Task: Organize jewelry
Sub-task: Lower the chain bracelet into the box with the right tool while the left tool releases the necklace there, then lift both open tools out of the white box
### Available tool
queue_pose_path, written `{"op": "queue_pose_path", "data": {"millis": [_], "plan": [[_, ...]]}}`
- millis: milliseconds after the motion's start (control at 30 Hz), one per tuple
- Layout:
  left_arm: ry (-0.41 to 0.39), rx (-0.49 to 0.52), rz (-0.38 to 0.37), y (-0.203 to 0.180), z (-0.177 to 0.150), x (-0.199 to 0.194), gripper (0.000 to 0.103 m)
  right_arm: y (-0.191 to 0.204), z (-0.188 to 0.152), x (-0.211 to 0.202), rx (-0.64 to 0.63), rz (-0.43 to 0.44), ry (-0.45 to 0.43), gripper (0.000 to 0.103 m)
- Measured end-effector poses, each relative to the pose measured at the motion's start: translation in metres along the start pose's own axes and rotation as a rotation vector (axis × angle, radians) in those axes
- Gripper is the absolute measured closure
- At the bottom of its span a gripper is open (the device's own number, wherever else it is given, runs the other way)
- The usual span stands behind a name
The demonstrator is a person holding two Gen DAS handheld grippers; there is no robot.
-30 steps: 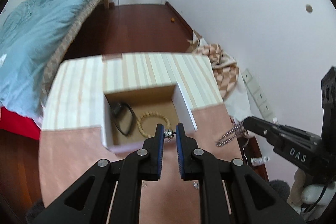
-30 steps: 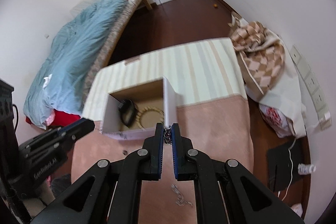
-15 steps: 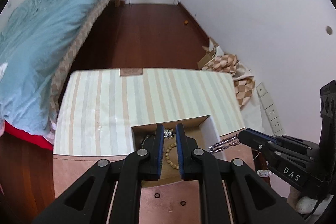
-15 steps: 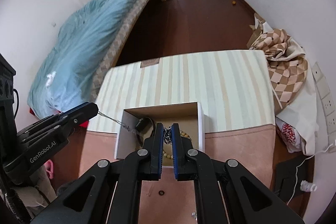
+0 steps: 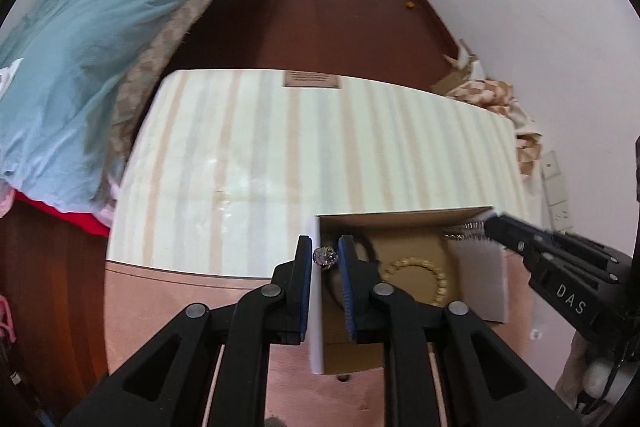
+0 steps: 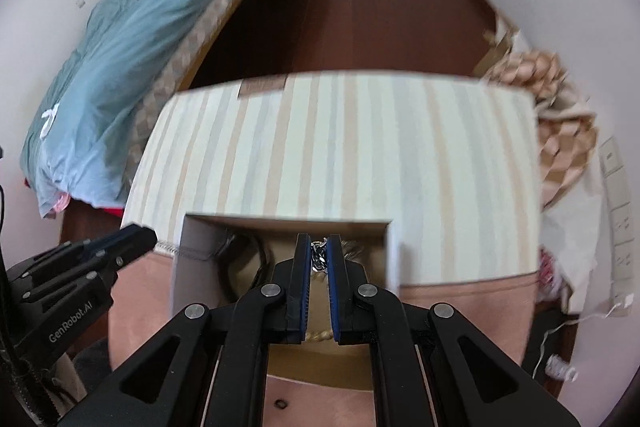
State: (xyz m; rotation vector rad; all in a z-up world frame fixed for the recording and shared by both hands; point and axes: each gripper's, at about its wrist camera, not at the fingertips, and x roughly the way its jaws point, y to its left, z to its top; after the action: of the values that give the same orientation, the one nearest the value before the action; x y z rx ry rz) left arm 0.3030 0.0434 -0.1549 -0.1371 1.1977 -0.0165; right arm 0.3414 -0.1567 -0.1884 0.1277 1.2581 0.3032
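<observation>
While you hang over the box (image 5: pixel 480 291), left gripper (image 5: pixel 325 247): jaws have just been easing apart, narrow gap; a small sparkly charm (image 5: pixel 326 255) sits between the pads and looks to touch both.
Right gripper (image 6: pixel 319 241): nearly closed, pinching silver chain (image 6: pixel 319 257) links at the tips.
One piece or two: cannot tell. The right view shows a fine strand running from the left tips to the box wall.
Handling, charm: I'd judge it light, hard and slick, so it rolls easily. Pinch it across its body.
Handling, chain: limp, it will swing and can snag on a wall. Grip several links, not one.
Where: the charm is above the box's left wall and could drop on either side. The chain is over the open box.
Box: white walls and a brown floor, with a bracelet (image 5: pixel 416 267) and a dark looped item (image 6: pixel 260 259) inside.
Surface: pink cloth (image 5: pixel 160 307) nearest you, with a small ring (image 6: pixel 281 404) loose on it. A striped cover (image 5: pixel 280 155) lies beyond, flat and smooth.
Room: bed (image 5: pixel 100 7) with a blue quilt on the left, dark floor (image 5: pixel 320 7) behind, checked fabric (image 6: pixel 560 131) by the right wall.
</observation>
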Motion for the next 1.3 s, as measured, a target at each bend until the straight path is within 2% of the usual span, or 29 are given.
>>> {"op": "queue_pose_path", "data": {"millis": [67, 100, 133, 167, 200, 233, 333, 433, 467, 567, 600, 633, 767, 1300], "plan": [[-0.009, -0.002, 0.025, 0.004, -0.001, -0.002, 0.066, -0.001, -0.002, 0.009, 0.009, 0.043, 0.059, 0.094], [-0.017, -0.008, 0.045, 0.006, -0.001, -0.004, 0.043, 0.0, -0.005, 0.01, 0.009, 0.051, 0.073, 0.093], [-0.025, -0.012, 0.051, 0.008, 0.0, -0.004, 0.032, -0.001, -0.008, 0.01, 0.014, 0.048, 0.081, 0.085], [-0.042, -0.015, 0.052, 0.01, -0.001, -0.007, 0.032, -0.001, -0.01, 0.01, 0.016, 0.048, 0.081, 0.071], [-0.044, -0.017, 0.057, 0.011, 0.001, -0.008, 0.032, -0.004, -0.012, 0.008, 0.025, 0.05, 0.078, 0.064], [-0.043, -0.019, 0.065, 0.012, 0.0, -0.008, 0.032, -0.006, -0.013, 0.006, 0.032, 0.048, 0.077, 0.052], [-0.056, -0.009, 0.087, 0.011, -0.003, -0.011, 0.029, -0.011, -0.022, -0.002, 0.03, -0.007, 0.053, 0.045], [-0.078, 0.019, 0.122, 0.007, -0.009, -0.015, 0.014, -0.011, -0.03, -0.008, 0.012, -0.074, 0.021, 0.019], [-0.087, 0.025, 0.129, 0.005, -0.012, -0.016, 0.014, -0.011, -0.034, -0.01, 0.004, -0.096, 0.01, 0.016], [-0.092, 0.028, 0.149, 0.003, -0.02, -0.015, 0.013, -0.01, -0.046, -0.017, -0.018, -0.172, -0.024, 0.013], [-0.092, 0.028, 0.152, 0.002, -0.022, -0.014, 0.009, -0.01, -0.049, -0.019, -0.019, -0.194, -0.033, 0.01], [-0.095, 0.029, 0.154, 0.001, -0.026, -0.014, 0.0, -0.01, -0.054, -0.022, -0.021, -0.218, -0.048, 0.006], [-0.114, 0.034, 0.179, -0.002, -0.041, -0.016, 0.0, -0.012, -0.065, -0.027, -0.021, -0.263, -0.064, 0.005], [-0.119, 0.02, 0.138, -0.015, -0.075, -0.035, 0.0, -0.012, -0.095, -0.052, -0.018, -0.301, -0.102, 0.004]]}}
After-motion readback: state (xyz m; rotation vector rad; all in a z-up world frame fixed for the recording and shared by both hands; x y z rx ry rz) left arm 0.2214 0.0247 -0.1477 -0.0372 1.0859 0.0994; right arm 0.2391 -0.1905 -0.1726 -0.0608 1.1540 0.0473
